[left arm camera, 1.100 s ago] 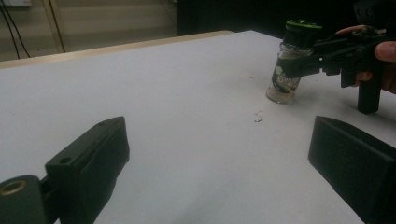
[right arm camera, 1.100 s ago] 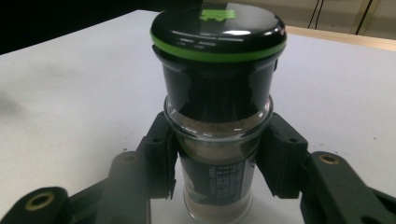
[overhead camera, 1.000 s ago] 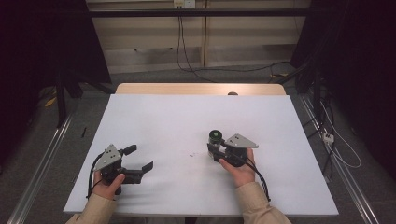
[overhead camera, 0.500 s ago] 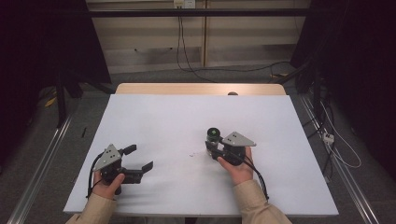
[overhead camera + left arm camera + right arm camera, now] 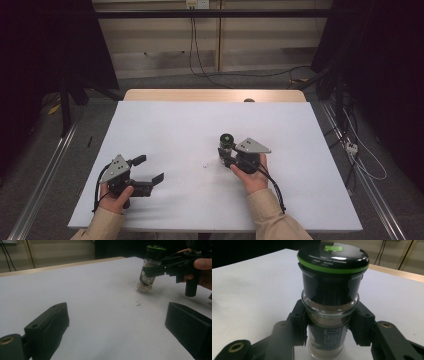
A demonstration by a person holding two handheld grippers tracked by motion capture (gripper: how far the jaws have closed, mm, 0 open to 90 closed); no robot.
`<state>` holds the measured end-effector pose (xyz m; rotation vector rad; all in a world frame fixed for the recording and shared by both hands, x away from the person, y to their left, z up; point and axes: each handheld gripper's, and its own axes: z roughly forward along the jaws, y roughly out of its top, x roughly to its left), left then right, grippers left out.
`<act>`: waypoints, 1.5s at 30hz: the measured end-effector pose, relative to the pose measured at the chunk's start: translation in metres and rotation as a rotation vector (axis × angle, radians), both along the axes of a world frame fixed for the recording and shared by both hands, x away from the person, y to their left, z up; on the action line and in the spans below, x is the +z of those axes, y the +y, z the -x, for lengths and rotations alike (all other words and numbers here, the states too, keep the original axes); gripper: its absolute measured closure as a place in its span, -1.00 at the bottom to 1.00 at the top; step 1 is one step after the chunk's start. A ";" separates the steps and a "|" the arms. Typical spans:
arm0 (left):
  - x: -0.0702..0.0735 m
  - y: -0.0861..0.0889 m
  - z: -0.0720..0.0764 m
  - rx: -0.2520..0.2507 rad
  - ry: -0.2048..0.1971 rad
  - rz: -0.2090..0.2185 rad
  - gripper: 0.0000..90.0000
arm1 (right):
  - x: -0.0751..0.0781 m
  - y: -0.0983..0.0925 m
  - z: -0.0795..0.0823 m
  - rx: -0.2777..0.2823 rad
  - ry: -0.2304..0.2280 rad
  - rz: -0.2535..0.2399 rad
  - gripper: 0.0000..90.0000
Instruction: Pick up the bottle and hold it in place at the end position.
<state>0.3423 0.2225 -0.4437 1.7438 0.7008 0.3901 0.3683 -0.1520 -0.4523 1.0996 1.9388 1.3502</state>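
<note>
While our right gripper (image 5: 226,152) keeps its jaws clamped on the spice grinder (image 5: 226,144), tilted at frame centre above the table (image 5: 165,125), nothing shifted; left gripper (image 5: 150,170) waits wide open, empty.

I see the jar (image 5: 329,302) with a black cap, a green ring around it and a green mark on top; its glass is clear, with beige powder and a dark label. My grippers (image 5: 227,157) are black with grey plates. The table (image 5: 170,125) is white, with a light wooden edge.
</note>
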 end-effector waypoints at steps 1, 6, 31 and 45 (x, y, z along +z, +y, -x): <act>0.000 0.000 0.000 0.000 -0.001 -0.002 -0.89 | 0.000 0.000 -0.001 0.001 0.000 -0.002 0.20; 0.000 0.000 0.000 0.000 0.002 -0.001 -0.89 | 0.003 0.005 -0.006 0.004 0.000 0.015 0.20; 0.000 0.000 0.000 0.000 0.004 0.006 -0.89 | 0.003 0.015 -0.024 0.003 -0.013 0.044 0.20; -0.001 0.000 0.000 -0.004 0.002 0.000 -0.89 | -0.002 0.016 -0.030 -0.016 -0.013 0.040 0.20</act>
